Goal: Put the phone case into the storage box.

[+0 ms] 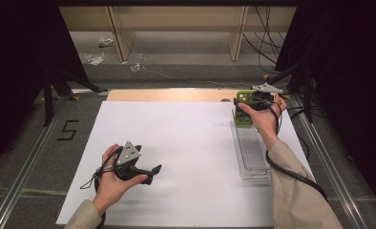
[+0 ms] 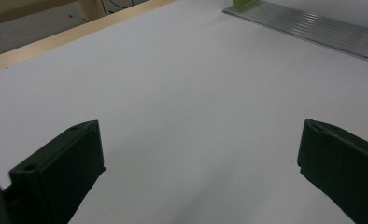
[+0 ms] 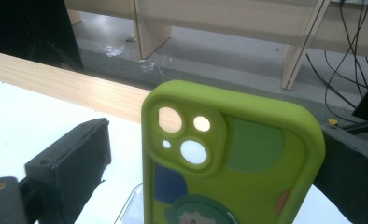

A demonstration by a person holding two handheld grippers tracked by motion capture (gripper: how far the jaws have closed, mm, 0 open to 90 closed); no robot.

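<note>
Nearest in the high view, a beige-sleeved forearm rises from the bottom right toward the right gripper, held at the far right of the white sheet covering the table. Between its black jaws stands a lime-green rubbery phone case with camera cut-outs, upright at the far end of a clear ribbed plastic tray. One jaw stands well off the case, the other sits close behind its edge (contact cannot be told), so a grip is uncertain. Over at the near left, the left gripper lies low over the bare sheet in the person's left hand, jaws spread wide with nothing between them.
</note>
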